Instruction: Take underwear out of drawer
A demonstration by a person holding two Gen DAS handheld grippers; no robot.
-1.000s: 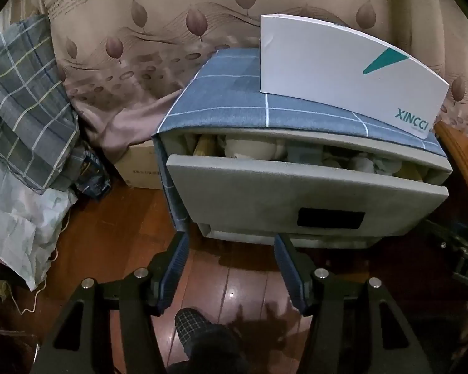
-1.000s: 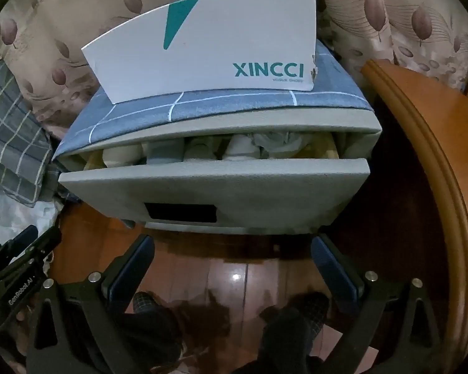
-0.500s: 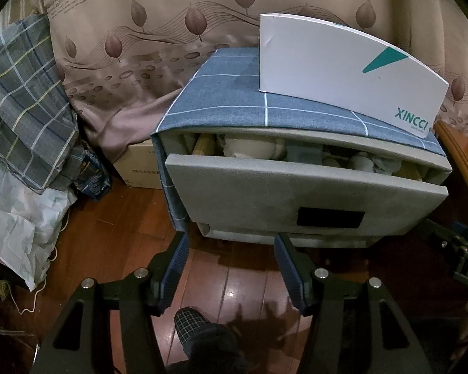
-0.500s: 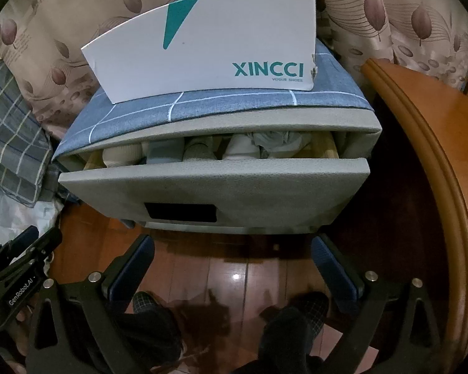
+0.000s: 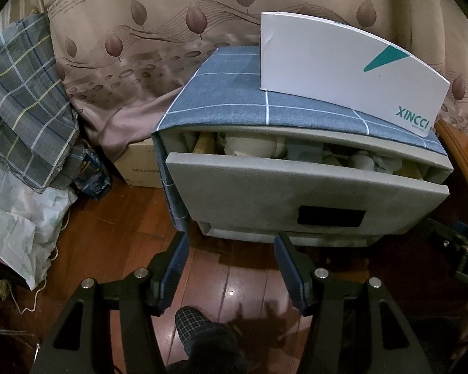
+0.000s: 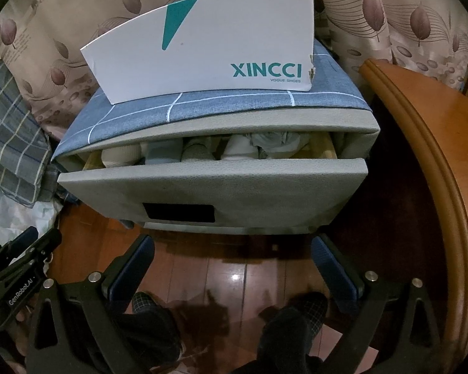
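A grey drawer [image 5: 296,196] [image 6: 221,187] stands partly pulled out of a small cabinet covered with blue checked cloth [image 5: 234,93]. Rolled pale underwear [image 5: 252,148] [image 6: 243,146] lies in a row inside it, half hidden by the cabinet top. My left gripper [image 5: 231,268] is open and empty, low in front of the drawer's left half. My right gripper [image 6: 234,268] is open wide and empty, below the drawer front. The drawer has a dark rectangular handle slot [image 5: 330,216] [image 6: 179,212].
A white XINCCI shoe box [image 6: 209,56] [image 5: 343,68] stands on the cabinet top. A wooden furniture edge [image 6: 436,171] is at the right. Plaid bedding [image 5: 21,109] and a cardboard box [image 5: 140,165] lie at the left. My slippered feet [image 6: 290,318] stand on the wood floor.
Both views have shifted only slightly; the left gripper has drifted a little. The drawer and both open grippers stand as before.
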